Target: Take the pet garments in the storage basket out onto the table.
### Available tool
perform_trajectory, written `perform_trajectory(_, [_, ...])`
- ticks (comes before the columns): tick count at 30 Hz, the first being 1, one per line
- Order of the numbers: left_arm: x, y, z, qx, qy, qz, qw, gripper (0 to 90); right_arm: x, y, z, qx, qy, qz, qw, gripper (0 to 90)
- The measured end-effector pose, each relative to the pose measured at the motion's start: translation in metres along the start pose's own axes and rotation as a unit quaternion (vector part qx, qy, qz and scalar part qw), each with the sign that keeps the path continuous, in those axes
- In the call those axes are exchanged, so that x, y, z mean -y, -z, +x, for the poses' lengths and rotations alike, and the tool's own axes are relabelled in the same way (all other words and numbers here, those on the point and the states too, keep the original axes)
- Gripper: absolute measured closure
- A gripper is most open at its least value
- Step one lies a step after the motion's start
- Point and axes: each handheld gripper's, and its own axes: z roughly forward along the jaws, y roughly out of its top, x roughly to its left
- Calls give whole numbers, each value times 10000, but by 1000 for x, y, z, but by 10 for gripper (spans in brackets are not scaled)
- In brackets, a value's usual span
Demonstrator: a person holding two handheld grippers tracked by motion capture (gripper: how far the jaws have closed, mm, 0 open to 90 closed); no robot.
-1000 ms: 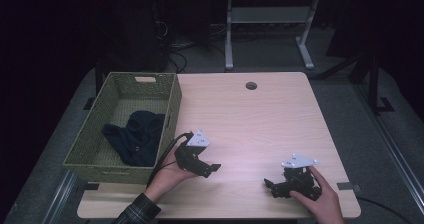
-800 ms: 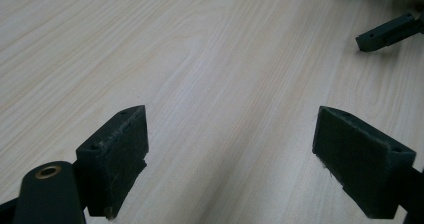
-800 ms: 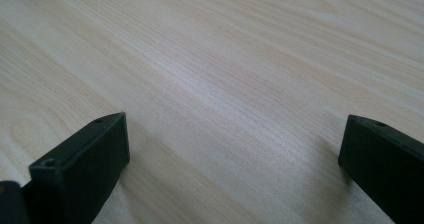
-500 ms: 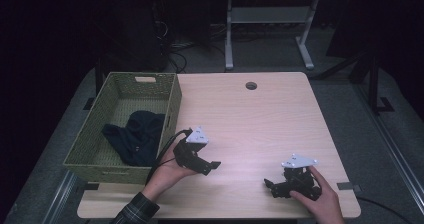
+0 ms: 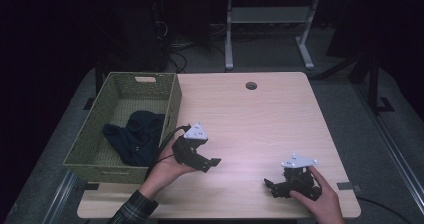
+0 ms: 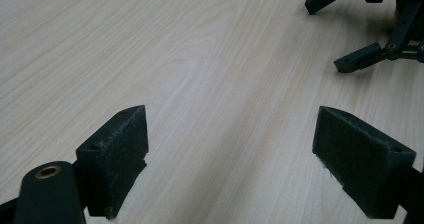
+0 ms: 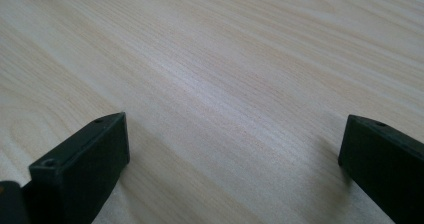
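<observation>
Claws are held spread and empty over the pale wooden surface, nothing being gripped by either. The left claw, just beside the near right corner of the woven green basket, is pointed out across the bare wood; its two black pads are seen well apart in the left gripper view. The right claw, low near the front edge, is likewise wide, with its pads apart over plain wood grain in the right gripper view.

The work is judged to be at its very start: a dark garment is lying crumpled inside the basket, untouched, towards the basket's near end. A swing of the left claw back over the basket wall and down onto the cloth is what the next move is thought to call for, with a raised fold to be pinched.

The garment is seen as a soft, dark navy or black heap, loosely bunched, its kind not being told from here.
</observation>
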Motion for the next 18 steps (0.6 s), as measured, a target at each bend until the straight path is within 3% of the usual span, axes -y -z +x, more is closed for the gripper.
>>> perform_trajectory(18, [-14, 20, 10, -55, 39, -155, 9999, 142, 0, 0, 0, 0, 0, 0, 10000, 0])
